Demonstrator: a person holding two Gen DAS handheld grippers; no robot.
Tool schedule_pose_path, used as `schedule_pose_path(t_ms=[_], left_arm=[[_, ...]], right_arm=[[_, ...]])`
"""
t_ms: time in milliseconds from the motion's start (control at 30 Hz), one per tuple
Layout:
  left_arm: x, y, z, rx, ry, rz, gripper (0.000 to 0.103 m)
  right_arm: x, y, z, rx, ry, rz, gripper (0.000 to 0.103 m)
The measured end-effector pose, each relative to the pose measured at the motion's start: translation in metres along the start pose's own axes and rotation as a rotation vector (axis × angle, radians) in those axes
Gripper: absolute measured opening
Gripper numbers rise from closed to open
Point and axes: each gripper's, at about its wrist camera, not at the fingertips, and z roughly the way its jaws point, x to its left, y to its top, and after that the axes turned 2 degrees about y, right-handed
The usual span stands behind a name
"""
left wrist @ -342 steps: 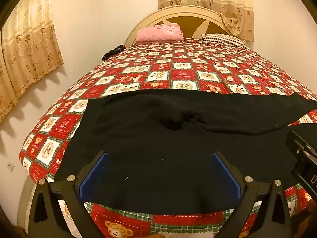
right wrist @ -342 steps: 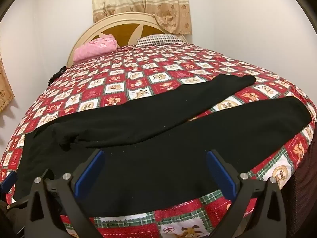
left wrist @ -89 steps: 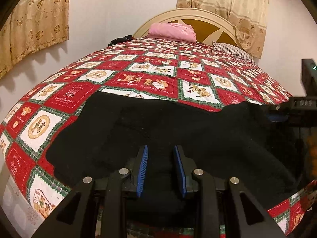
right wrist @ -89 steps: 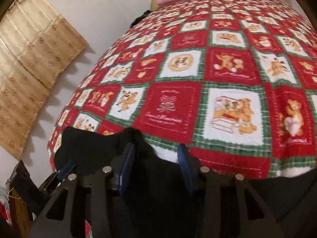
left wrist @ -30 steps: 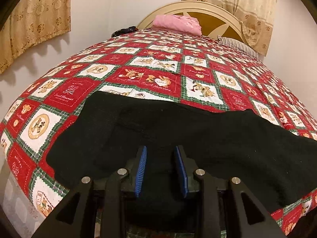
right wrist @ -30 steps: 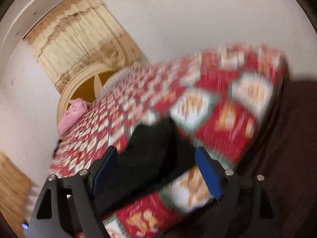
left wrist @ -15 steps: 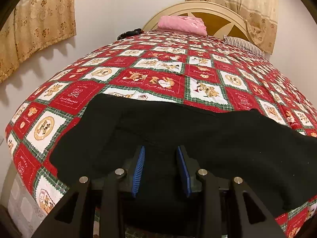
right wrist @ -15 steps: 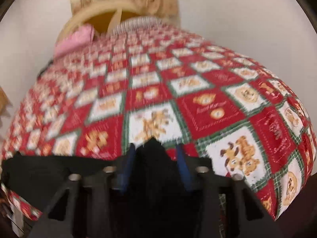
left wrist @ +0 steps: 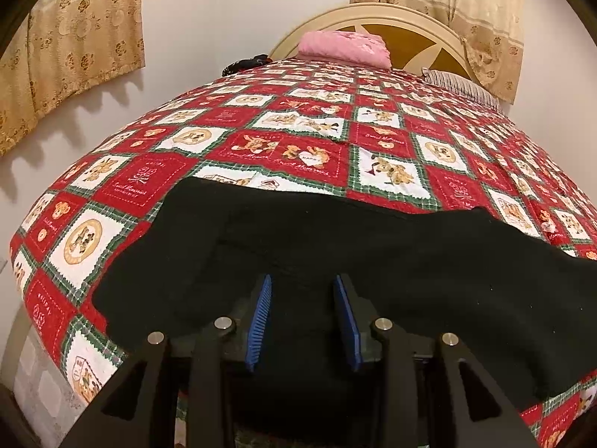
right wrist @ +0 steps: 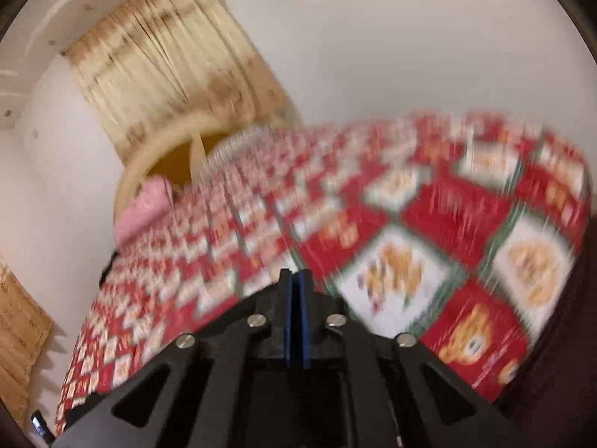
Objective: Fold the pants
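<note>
The right gripper [right wrist: 296, 280] has just snapped its fingers together; whether any cloth sits between them I cannot tell, since its view is blurred and shows only quilt [right wrist: 429, 239]. The left gripper [left wrist: 303, 287] has eased slightly wider, fingers partly apart over a bunch of the black pants [left wrist: 410, 261], which lie across the bed's near edge. Against 11 seconds ago, the 2 spread legs now lie stacked as 1 band, so the lengthwise fold looks done and a crosswise fold remains.
</note>
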Motion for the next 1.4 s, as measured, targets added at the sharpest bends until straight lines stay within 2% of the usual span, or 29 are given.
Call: schedule_pose_path(t_ms=[67, 100, 133, 167, 200, 233, 300, 367, 400, 433, 467, 533, 667, 733, 800, 867, 900, 933, 967, 1200, 1300, 1400], left_arm=[[0.000, 0.000, 0.000, 0.001, 0.002, -0.001, 0.037], [-0.001, 0.000, 0.000, 0.002, 0.004, 0.000, 0.037], [-0.001, 0.000, 0.000, 0.003, 0.004, 0.001, 0.037], [0.000, 0.000, 0.000, 0.004, 0.002, 0.000, 0.037], [0.000, 0.000, 0.001, 0.004, 0.000, -0.003, 0.037], [0.000, 0.000, 0.001, 0.003, -0.001, -0.004, 0.038], [0.000, 0.000, 0.001, 0.000, 0.002, -0.004, 0.038], [-0.001, 0.000, 0.001, -0.002, 0.007, -0.006, 0.038], [-0.001, 0.000, 0.001, -0.002, 0.010, -0.009, 0.038], [-0.002, 0.000, 0.001, -0.001, 0.014, -0.011, 0.039], [-0.002, 0.000, 0.001, 0.000, 0.017, -0.011, 0.039], [-0.003, 0.001, 0.001, 0.004, 0.021, -0.011, 0.039], [-0.003, 0.003, 0.001, 0.017, 0.023, -0.013, 0.039], [-0.002, 0.003, 0.000, 0.020, 0.021, -0.019, 0.039], [-0.002, 0.001, -0.001, 0.014, 0.018, -0.021, 0.039], [-0.002, -0.001, -0.001, 0.007, 0.019, -0.014, 0.039], [-0.003, -0.001, -0.001, 0.004, 0.022, -0.008, 0.039], [-0.004, 0.000, -0.001, 0.005, 0.024, -0.007, 0.039], [-0.004, 0.000, -0.001, 0.006, 0.025, -0.007, 0.040], [-0.003, 0.000, -0.001, 0.007, 0.017, -0.009, 0.040], [-0.003, 0.000, -0.001, 0.006, 0.019, -0.007, 0.040], [-0.002, 0.001, -0.001, 0.010, 0.011, -0.005, 0.040]], right_arm=[[-0.013, -0.003, 0.021, 0.079, 0.004, 0.042, 0.014], [-0.019, -0.001, 0.025, 0.077, 0.018, 0.053, 0.020], [-0.024, 0.002, 0.025, 0.056, 0.024, 0.061, 0.035], [-0.029, 0.006, 0.020, 0.022, 0.011, 0.074, 0.046], [-0.036, 0.011, 0.010, -0.031, 0.002, 0.098, 0.067], [-0.039, 0.012, -0.003, -0.076, 0.003, 0.119, 0.080], [-0.047, 0.014, -0.032, -0.171, -0.005, 0.172, 0.084], [-0.045, 0.010, -0.049, -0.172, -0.016, 0.152, 0.062], [-0.038, 0.004, -0.054, -0.137, -0.037, 0.106, 0.035], [-0.033, -0.002, -0.055, -0.103, -0.057, 0.066, 0.022], [-0.024, -0.014, -0.059, -0.068, -0.081, 0.016, 0.021], [-0.014, -0.033, -0.064, -0.057, -0.089, -0.023, 0.021], [-0.003, -0.059, -0.073, -0.082, -0.102, -0.078, 0.024], [0.000, -0.060, -0.062, -0.037, -0.102, -0.091, 0.050], [0.001, -0.060, -0.053, -0.019, -0.088, -0.072, 0.060], [0.001, -0.062, -0.048, -0.009, -0.063, -0.046, 0.062], [0.001, -0.063, -0.045, -0.001, -0.069, -0.047, 0.055], [0.003, -0.064, -0.044, -0.001, -0.093, -0.059, 0.036], [0.004, -0.065, -0.045, -0.008, -0.122, -0.078, 0.028], [0.007, -0.061, -0.042, -0.050, -0.166, -0.092, 0.026], [0.017, -0.060, -0.035, -0.011, -0.140, -0.140, 0.010], [0.029, -0.060, -0.036, 0.008, -0.150, -0.178, 0.009]])
